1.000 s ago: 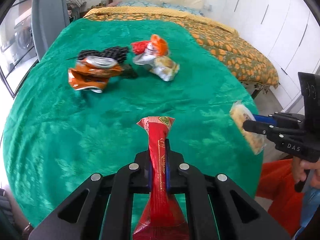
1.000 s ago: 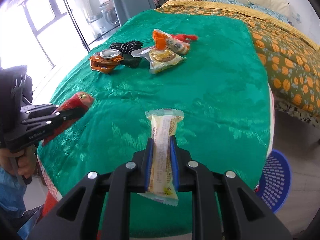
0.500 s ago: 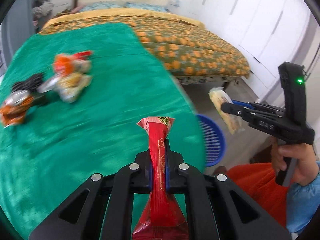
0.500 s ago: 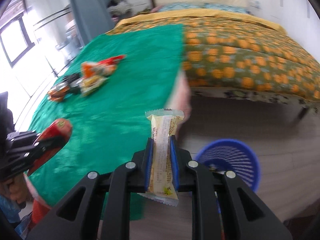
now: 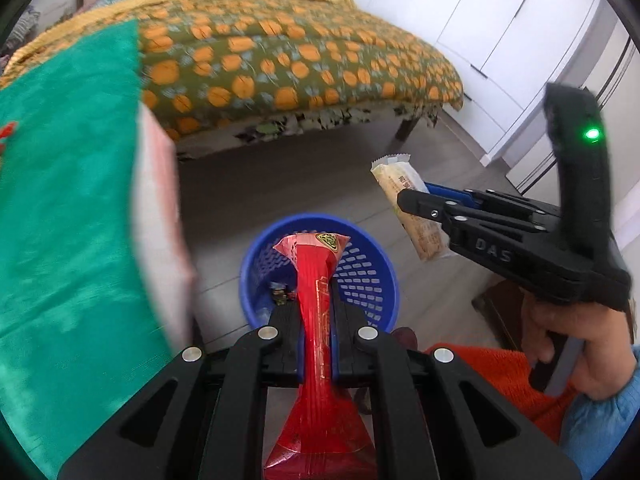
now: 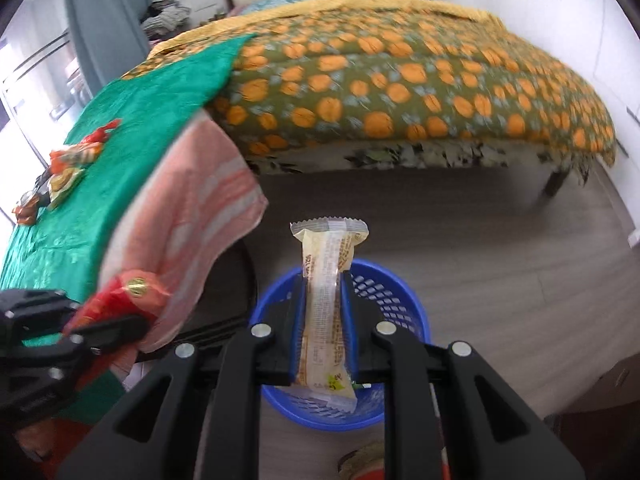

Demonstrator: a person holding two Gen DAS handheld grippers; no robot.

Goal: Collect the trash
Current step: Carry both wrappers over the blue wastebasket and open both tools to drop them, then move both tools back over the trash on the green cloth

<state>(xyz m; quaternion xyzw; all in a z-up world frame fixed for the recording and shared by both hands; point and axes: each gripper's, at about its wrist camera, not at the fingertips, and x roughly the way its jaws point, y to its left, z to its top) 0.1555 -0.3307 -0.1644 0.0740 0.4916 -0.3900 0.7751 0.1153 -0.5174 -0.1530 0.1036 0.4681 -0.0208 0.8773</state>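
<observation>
Between the left fingers (image 5: 344, 312), red wrapper (image 5: 316, 320), above basket (image 5: 368, 276).

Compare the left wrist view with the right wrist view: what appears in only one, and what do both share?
Only the left wrist view shows the hand holding the right gripper, and white cupboards. Only the right wrist view shows leftover wrappers on the green cloth and a curtain. Both show the blue basket, red wrapper, pale wrapper and bed.
</observation>
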